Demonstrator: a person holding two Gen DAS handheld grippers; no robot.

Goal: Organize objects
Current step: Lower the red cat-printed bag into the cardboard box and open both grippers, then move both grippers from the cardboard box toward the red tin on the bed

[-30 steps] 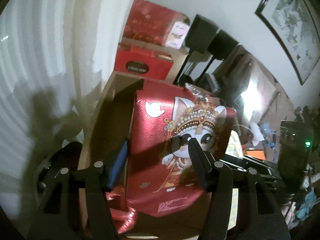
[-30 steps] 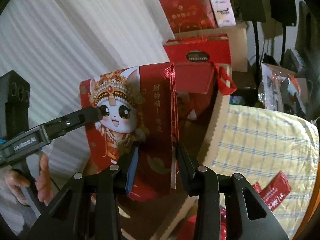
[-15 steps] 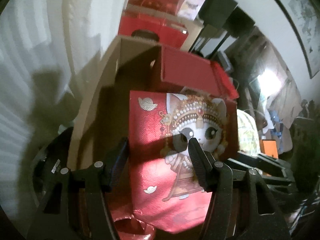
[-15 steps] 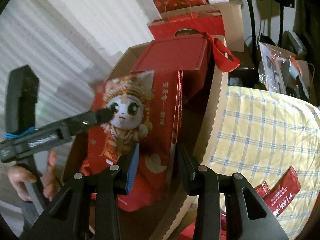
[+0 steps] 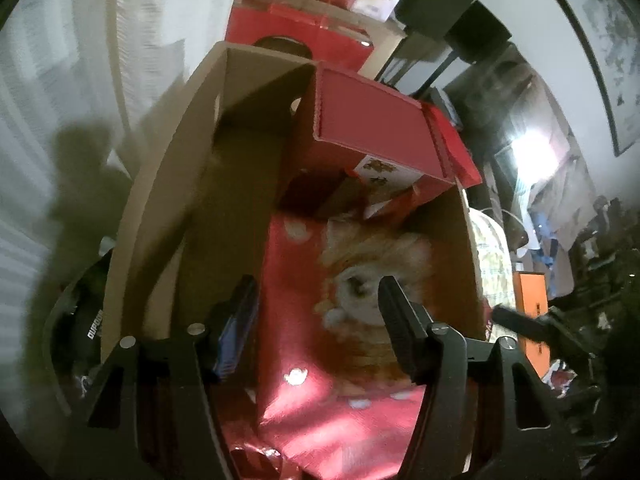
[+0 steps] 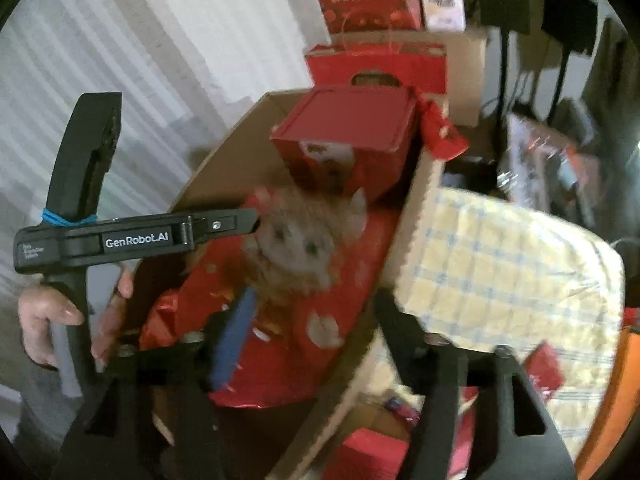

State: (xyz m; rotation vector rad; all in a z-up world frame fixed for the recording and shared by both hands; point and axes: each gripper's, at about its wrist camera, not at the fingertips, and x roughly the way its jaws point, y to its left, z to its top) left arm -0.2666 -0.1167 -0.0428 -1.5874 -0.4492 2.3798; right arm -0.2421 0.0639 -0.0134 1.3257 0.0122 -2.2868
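Open brown cardboard box [image 5: 192,208] fills the space ahead of both grippers; its walls stand left and right of the left gripper's fingers, and its near wall runs just right of the right gripper's right finger. White pleated curtain [image 6: 140,60] hangs behind and left of the box. Yellow-and-white checked cloth [image 6: 508,264] lies right of the right gripper, beside the box wall.

Flat red paper gift bag printed with a cartoon cat in a headdress [image 5: 344,320] lies inside the box, tilted, print side up, blurred in both views. Directly ahead of and under the left gripper [image 5: 316,320], it spans the gap between the fingers. In the right wrist view the same bag [image 6: 304,280] sits ahead of the right gripper [image 6: 320,328].

Red rectangular carton with a lid [image 5: 372,120] stands in the far end of the box, beyond the bag.

Left gripper: jaws opening, bag between them, pads not pressing on it as far as visible. Right gripper: jaws opening wide, the left blue-padded finger [image 6: 232,340] over the bag, the right finger at the box wall, nothing clamped.

Person's hand [image 6: 52,320] holds the left gripper's handle at far left of the right wrist view.

Small red packets [image 6: 544,364] lie on the cloth, right of the right gripper.
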